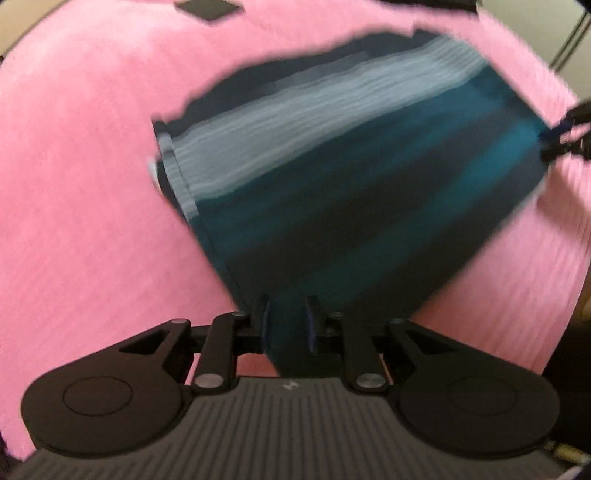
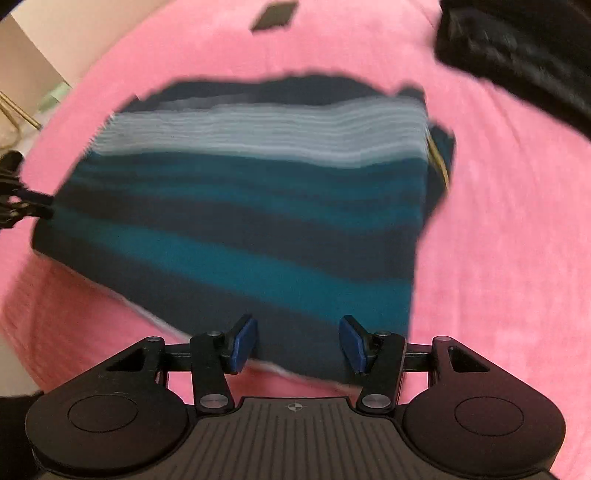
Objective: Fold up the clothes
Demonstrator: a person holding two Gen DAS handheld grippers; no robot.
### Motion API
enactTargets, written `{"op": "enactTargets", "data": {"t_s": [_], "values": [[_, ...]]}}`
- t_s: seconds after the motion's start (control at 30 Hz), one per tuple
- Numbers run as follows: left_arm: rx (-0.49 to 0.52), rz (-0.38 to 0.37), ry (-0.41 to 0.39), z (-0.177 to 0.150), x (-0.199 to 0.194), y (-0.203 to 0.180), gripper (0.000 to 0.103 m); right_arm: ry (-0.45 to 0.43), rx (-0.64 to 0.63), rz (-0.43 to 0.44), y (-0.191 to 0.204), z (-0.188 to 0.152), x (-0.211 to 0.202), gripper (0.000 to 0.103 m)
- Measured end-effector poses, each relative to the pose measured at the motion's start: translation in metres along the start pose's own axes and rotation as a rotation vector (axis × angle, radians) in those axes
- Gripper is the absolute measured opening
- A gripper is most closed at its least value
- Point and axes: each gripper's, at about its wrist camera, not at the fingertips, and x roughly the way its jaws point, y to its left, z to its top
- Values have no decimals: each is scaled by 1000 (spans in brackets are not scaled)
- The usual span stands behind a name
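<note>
A folded striped garment (image 1: 369, 192) in teal, navy and pale grey lies on a pink blanket (image 1: 92, 166). In the left wrist view my left gripper (image 1: 288, 325) is shut on the garment's near corner, and cloth fills the gap between its fingers. In the right wrist view the same garment (image 2: 258, 206) spreads ahead. My right gripper (image 2: 298, 343) stands open there, fingers wide apart over the garment's near edge. Each gripper also shows in the other's view: the right gripper (image 1: 557, 140) at the far corner, the left gripper (image 2: 33, 205) at the left corner. Both views are motion-blurred.
The pink blanket (image 2: 498, 240) covers the whole surface around the garment. A dark bulky item (image 2: 517, 51) lies at the upper right. A small dark flat patch (image 2: 273, 16) sits at the blanket's far end. Pale wall and floor show beyond the left edge.
</note>
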Motion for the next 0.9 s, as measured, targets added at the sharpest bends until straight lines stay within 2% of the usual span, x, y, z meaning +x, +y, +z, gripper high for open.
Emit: {"op": "enactTargets", "data": {"t_s": [0.1, 0.17, 0.3, 0.37, 0.4, 0.5, 0.6, 0.63, 0.7, 0.8, 0.87, 0.9], "values": [[29, 27, 62, -18, 16, -4, 15, 20, 14, -8, -5, -7, 7, 54], [13, 28, 54, -23, 12, 1, 19, 29, -34, -30, 3, 0, 4, 54], [17, 33, 20, -22, -7, 8, 20, -22, -154, -71, 36, 10, -16, 56], [31, 21, -1, -23, -14, 13, 20, -57, -229, -82, 63, 13, -24, 87], [40, 14, -12, -23, -16, 16, 20, -78, -270, -86, 81, 13, -24, 89], [91, -10, -35, -29, -24, 27, 23, -106, -384, -56, 141, 12, -13, 89], [195, -8, -68, -39, -32, 38, 25, -107, -523, -11, 210, 7, 14, 89], [235, -1, -77, -43, -34, 41, 27, -112, -585, 0, 234, 5, 23, 88], [315, 13, -97, -50, -36, 49, 31, -149, -807, -14, 286, -4, 38, 88], [432, 20, -146, -58, -35, 58, 42, -134, -975, -43, 338, -6, 69, 87], [499, 27, -187, -61, -32, 63, 57, -116, -1016, -60, 354, -3, 92, 67], [531, 32, -213, -62, -30, 65, 63, -107, -1030, -70, 359, -2, 102, 62]]}}
